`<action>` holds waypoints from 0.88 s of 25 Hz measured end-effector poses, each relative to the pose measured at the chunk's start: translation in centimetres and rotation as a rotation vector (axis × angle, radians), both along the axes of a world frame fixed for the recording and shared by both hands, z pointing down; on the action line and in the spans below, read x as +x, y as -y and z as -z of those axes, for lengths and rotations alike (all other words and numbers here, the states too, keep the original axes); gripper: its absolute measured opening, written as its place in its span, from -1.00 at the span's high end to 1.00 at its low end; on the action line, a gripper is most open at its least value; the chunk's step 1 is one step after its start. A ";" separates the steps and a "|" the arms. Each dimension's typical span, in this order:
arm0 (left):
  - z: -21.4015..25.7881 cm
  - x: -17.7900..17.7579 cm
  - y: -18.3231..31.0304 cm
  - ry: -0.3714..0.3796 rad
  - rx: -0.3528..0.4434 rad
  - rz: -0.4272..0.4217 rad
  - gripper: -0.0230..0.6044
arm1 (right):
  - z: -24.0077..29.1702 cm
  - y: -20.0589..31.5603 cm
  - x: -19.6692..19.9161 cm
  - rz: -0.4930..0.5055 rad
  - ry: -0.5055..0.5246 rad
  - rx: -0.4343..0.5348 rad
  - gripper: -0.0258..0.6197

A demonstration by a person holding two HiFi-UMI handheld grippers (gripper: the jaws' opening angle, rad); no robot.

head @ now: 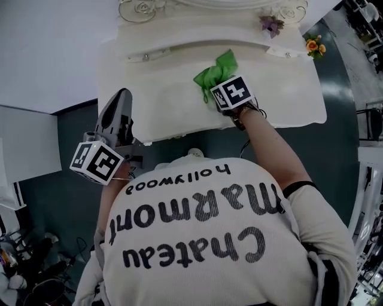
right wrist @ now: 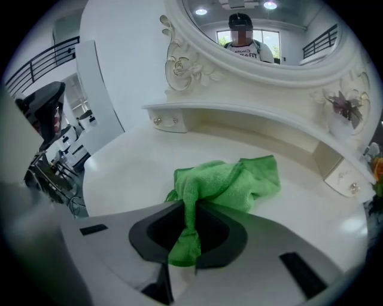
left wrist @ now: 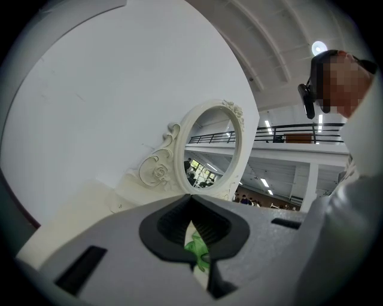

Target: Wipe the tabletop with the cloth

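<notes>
The right claw (right wrist: 187,222) is clamped on a strip of the green cloth (right wrist: 230,182) — the pinched end hangs down between the jaws, and the rest lies bunched on the white tabletop (right wrist: 131,173) just ahead. Behind it stand a low ledge (right wrist: 239,116) with small knobs and an ornate white mirror (right wrist: 263,36) — purple flowers (right wrist: 342,107) at the right.

In the head view, the right gripper (head: 218,89) is covering the near end of the green cloth (head: 218,70); at 12 o'clock the mirror frame (head: 146,9) is running off the edge.
</notes>
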State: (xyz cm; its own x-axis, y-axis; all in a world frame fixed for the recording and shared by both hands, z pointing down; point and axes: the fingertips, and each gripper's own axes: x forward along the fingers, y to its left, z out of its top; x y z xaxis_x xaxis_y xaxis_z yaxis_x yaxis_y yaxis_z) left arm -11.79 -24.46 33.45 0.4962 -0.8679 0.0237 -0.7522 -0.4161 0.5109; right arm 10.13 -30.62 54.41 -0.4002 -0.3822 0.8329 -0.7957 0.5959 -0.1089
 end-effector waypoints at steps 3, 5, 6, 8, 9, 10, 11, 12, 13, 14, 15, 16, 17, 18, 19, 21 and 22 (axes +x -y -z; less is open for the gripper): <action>0.4 -2.2 -0.2 0.008 -0.005 0.009 0.90 | -0.1 -0.2 0.0 -0.052 -0.009 0.009 0.72; 0.6 -3.6 -0.5 0.011 -0.007 0.013 0.90 | -0.1 -0.2 -0.1 -0.072 -0.021 0.009 0.72; 0.6 -4.2 -0.7 0.011 -0.010 0.014 0.90 | -0.1 -0.2 -0.1 -0.072 -0.036 0.014 0.72; 0.4 -5.4 -1.1 0.008 -0.021 0.019 0.90 | 0.0 -0.1 -0.2 -0.071 -0.072 0.029 0.71; 0.3 -6.0 -1.4 0.004 -0.027 0.024 0.90 | -0.1 -0.1 -0.2 -0.077 -0.087 0.033 0.71; 0.1 -6.5 -1.6 0.001 -0.032 0.027 0.90 | -0.1 -0.1 -0.2 -0.085 -0.098 0.033 0.71; 0.1 -7.1 -1.9 -0.001 -0.036 0.030 0.90 | -0.2 -0.1 -0.2 -0.091 -0.109 0.031 0.71; 0.0 -7.5 -2.2 -0.001 -0.038 0.031 0.90 | -0.1 -0.1 -0.2 -0.096 -0.116 0.031 0.71; 0.0 -8.0 -2.5 -0.001 -0.039 0.033 0.90 | 0.2 -0.1 -0.4 -0.103 -0.113 0.037 0.71; 0.0 -8.5 -2.8 0.000 -0.040 0.037 0.90 | 0.7 -0.1 -0.9 -0.113 -0.092 0.051 0.71; -0.1 -9.1 -3.0 -0.001 -0.042 0.042 0.90 | 1.4 -0.1 -1.8 -0.122 -0.051 0.066 0.71; -0.3 -9.6 -3.2 -0.002 -0.044 0.048 0.90 | 2.1 -0.1 -3.1 -0.124 0.002 0.077 0.71; -0.4 -10.2 -3.3 -0.005 -0.048 0.054 0.90 | 2.7 -0.3 -4.7 -0.114 0.055 0.080 0.71; -0.7 -10.6 -3.5 -0.009 -0.052 0.059 0.90 | 3.2 -0.7 -6.4 -0.096 0.100 0.077 0.71; -0.9 -11.0 -3.8 -0.013 -0.056 0.062 0.90 | 3.5 -1.1 -8.1 -0.074 0.140 0.068 0.71; -1.4 -11.5 -4.2 -0.017 -0.064 0.064 0.90 | 3.9 -2.1 -11.2 -0.041 0.216 0.040 0.71; -1.6 -11.8 -4.4 -0.017 -0.066 0.065 0.90 | 4.2 -2.6 -12.6 -0.030 0.254 0.027 0.71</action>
State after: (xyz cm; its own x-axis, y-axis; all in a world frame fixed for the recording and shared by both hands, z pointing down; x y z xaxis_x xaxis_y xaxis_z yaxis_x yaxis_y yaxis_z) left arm -23.60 -20.06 35.07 0.4395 -0.8952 0.0740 -0.7675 -0.3315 0.5487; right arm -2.45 -28.07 50.23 -0.5837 -0.4176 0.6963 -0.7619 0.5781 -0.2920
